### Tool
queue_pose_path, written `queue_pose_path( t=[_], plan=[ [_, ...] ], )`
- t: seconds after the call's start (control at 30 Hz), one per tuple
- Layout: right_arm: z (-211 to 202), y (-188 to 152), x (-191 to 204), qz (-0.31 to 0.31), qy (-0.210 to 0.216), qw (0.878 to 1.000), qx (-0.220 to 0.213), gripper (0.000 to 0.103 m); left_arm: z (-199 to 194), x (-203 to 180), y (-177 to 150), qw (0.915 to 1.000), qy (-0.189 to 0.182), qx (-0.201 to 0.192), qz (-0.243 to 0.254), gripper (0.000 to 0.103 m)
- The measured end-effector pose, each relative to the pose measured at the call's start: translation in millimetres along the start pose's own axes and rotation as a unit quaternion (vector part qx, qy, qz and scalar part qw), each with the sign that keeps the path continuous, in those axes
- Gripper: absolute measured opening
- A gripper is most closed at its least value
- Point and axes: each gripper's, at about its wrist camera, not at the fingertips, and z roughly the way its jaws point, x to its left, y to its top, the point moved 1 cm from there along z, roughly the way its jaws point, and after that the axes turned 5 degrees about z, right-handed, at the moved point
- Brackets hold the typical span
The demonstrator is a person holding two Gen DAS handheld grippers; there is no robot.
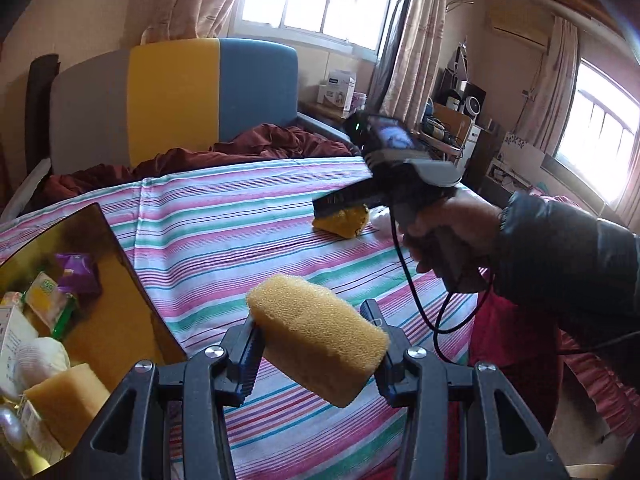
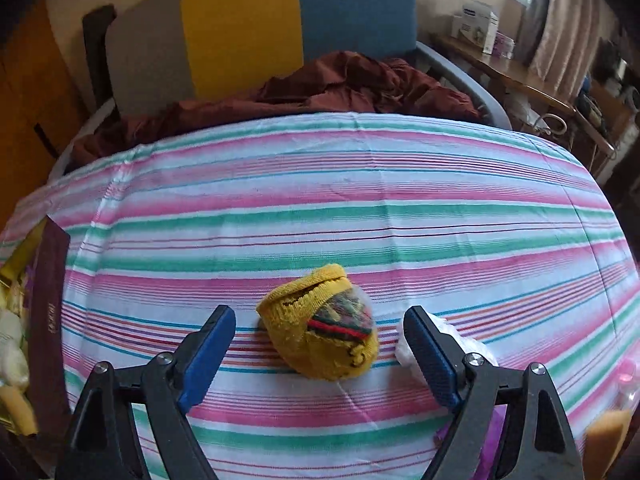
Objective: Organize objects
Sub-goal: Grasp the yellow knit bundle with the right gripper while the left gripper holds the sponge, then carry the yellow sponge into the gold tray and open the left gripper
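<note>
My left gripper (image 1: pixel 314 342) is shut on a yellow sponge (image 1: pixel 320 336) and holds it above the striped bedsheet (image 1: pixel 248 216), just right of a gold-lined box (image 1: pixel 108 264). My right gripper (image 2: pixel 320 332) is open, its jaws on either side of a rolled yellow sock (image 2: pixel 324 328) that lies on the sheet (image 2: pixel 360 200). In the left wrist view the right gripper (image 1: pixel 340 204) hovers over the same sock (image 1: pixel 344 220). A white crumpled thing (image 2: pixel 404 350) lies behind the right fingertip.
The box holds a second sponge (image 1: pixel 68 400), a purple packet (image 1: pixel 78 272), a green-yellow packet (image 1: pixel 48 296) and white items. The box edge (image 2: pixel 48 320) shows at far left. A red blanket (image 2: pixel 320 88) is heaped by the headboard. A sponge corner (image 2: pixel 608 436) shows at lower right.
</note>
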Motion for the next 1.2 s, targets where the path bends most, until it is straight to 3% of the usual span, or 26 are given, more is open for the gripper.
queue_pose_path(
  t=[0.03, 0.07, 0.1, 0.2, 0.3, 0.5, 0.6, 0.7, 0.87, 0.97, 1.2],
  plan=[
    [10.2, -3.1, 3.2, -0.011, -0.001, 1.0, 0.013, 0.063, -1.1, 2.4, -0.7, 1.0, 0.002, 0.0, -0.003, 0.047],
    [17.1, -8.2, 5.2, -0.025, -0.023, 0.999, 0.014, 0.052, -2.2, 4.4, -1.5, 1.0, 0.005, 0.0, -0.006, 0.047],
    [18.3, -13.3, 5.8, -0.035, -0.034, 0.999, 0.0, 0.051, -2.7, 6.8, -1.7, 0.9999, 0.007, 0.0, -0.01, 0.047],
    [7.7, -14.0, 0.8, -0.022, -0.017, 1.0, -0.012, 0.04, -3.1, 13.9, -2.4, 0.9996, 0.007, 0.0, -0.026, 0.047],
    [-3.0, -17.7, 6.6, -0.022, 0.016, 1.0, -0.013, 0.039, -3.3, 16.6, -1.5, 0.9995, 0.01, -0.003, -0.03, 0.047],
    [-19.9, -40.5, 63.8, -0.081, 0.064, 0.995, -0.016, 0.039, -10.9, 17.7, -3.8, 0.9995, 0.017, -0.005, -0.027, 0.047],
    [-22.5, -60.4, 86.9, -0.12, 0.066, 0.991, -0.01, 0.039, -20.0, 21.3, -6.5, 0.9992, 0.024, -0.009, -0.03, 0.047],
    [-19.0, -70.7, 99.2, -0.163, 0.039, 0.986, -0.012, 0.039, -30.4, 30.8, -9.2, 0.9984, 0.037, -0.016, -0.039, 0.047],
    [-15.6, -67.3, 91.5, -0.153, 0.043, 0.987, -0.009, 0.04, -49.5, 58.9, -12.1, 0.9948, 0.068, -0.026, -0.072, 0.047],
    [-16.6, -69.7, 93.4, -0.161, 0.037, 0.986, -0.012, 0.04, -63.0, 87.9, -13.6, 0.9891, 0.088, -0.033, -0.113, 0.047],
    [-17.1, -71.3, 96.5, -0.167, 0.033, 0.985, -0.013, 0.041, -96.4, 161.1, -21.5, 0.9647, 0.111, -0.061, -0.231, 0.047]
  ],
)
